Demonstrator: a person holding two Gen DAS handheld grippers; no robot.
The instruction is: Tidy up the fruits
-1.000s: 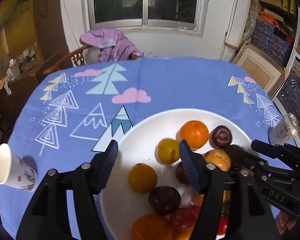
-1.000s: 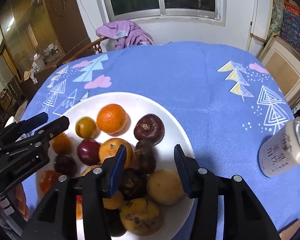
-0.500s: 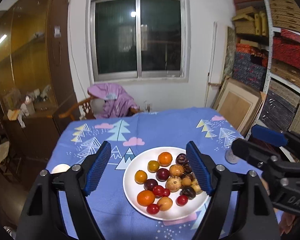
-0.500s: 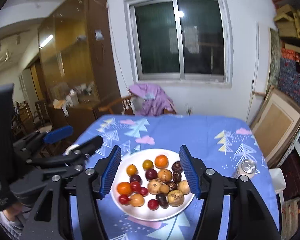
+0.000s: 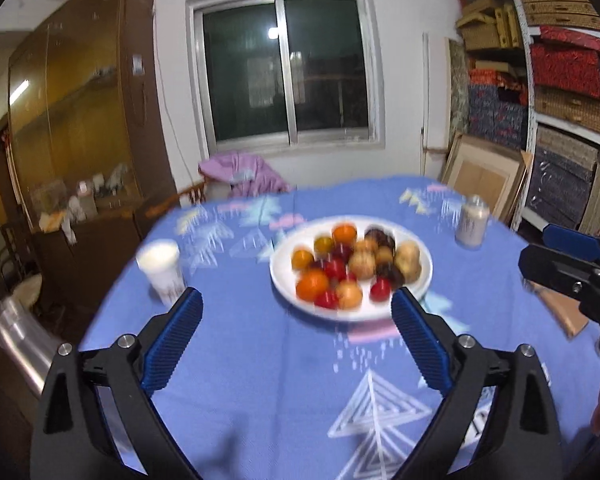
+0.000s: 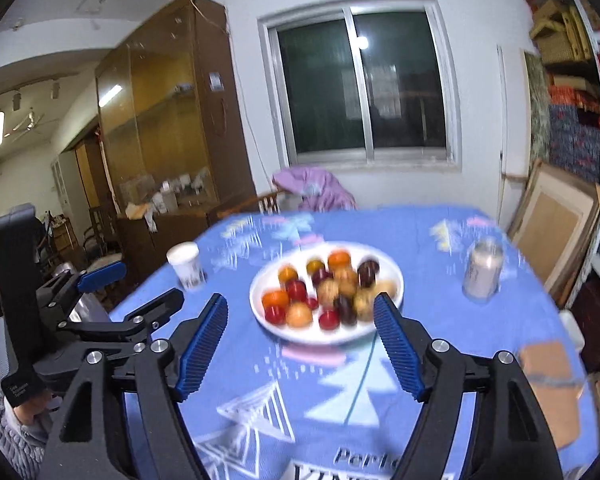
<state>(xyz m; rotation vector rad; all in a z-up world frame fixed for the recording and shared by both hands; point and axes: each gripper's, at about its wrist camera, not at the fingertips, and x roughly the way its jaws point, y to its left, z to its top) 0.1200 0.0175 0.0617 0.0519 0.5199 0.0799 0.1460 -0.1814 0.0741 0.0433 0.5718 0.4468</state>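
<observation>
A white plate (image 5: 424,268) (image 6: 256,300) sits mid-table on the blue patterned cloth, piled with several fruits: oranges, red and dark plums, tan round ones. The picture is blurred by motion. My left gripper (image 5: 296,312) hangs well back from the plate over the near cloth, its jaws opening, nothing between them. My right gripper (image 6: 300,316) is likewise back from the plate, jaws opening and empty. Each gripper shows at the edge of the other's view: the right gripper (image 5: 560,256) and the left gripper (image 6: 140,284).
A white paper cup (image 5: 160,268) (image 6: 186,266) stands left of the plate. A pale drink can (image 5: 472,222) (image 6: 482,270) stands to its right. A chair with purple cloth (image 6: 312,192), a wooden cabinet and stacked boxes ring the table.
Both grippers have pulled far back and up from the plate, from right over the fruit to the table's near edge. Their jaws have spread wider. Nothing came away with them.
</observation>
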